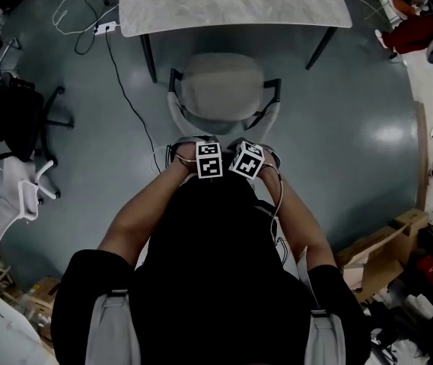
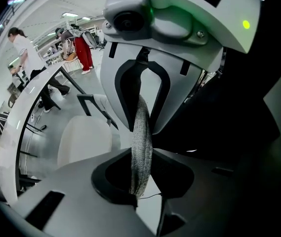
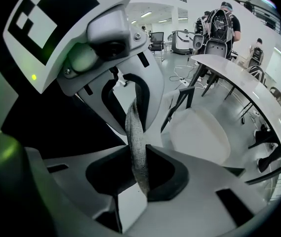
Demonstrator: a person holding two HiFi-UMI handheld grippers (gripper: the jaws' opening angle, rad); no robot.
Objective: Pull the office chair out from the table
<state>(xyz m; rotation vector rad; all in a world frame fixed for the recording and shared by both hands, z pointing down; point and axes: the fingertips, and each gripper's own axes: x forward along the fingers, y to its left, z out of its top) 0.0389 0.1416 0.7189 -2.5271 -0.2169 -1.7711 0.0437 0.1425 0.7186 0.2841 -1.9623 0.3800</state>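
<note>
The office chair, with its pale seat [image 1: 222,86] and dark armrests, stands on the grey floor a little out from the white marble-look table [image 1: 231,6]. Its grey fabric backrest top edge [image 2: 141,132] is nearest me. My left gripper [image 1: 195,147] is shut on that edge, and the woven band runs between its jaws [image 2: 141,149]. Just beside it my right gripper [image 1: 265,152] is shut on the same backrest edge [image 3: 136,137], as its own view shows [image 3: 139,159]. In the head view the marker cubes hide the fingertips.
A black office chair [image 1: 18,112] and a white chair [image 1: 18,196] stand at the left. Cables [image 1: 117,74] trail over the floor from the table. Cardboard boxes and clutter [image 1: 383,249] lie at the right. People [image 3: 224,23] stand beyond the table.
</note>
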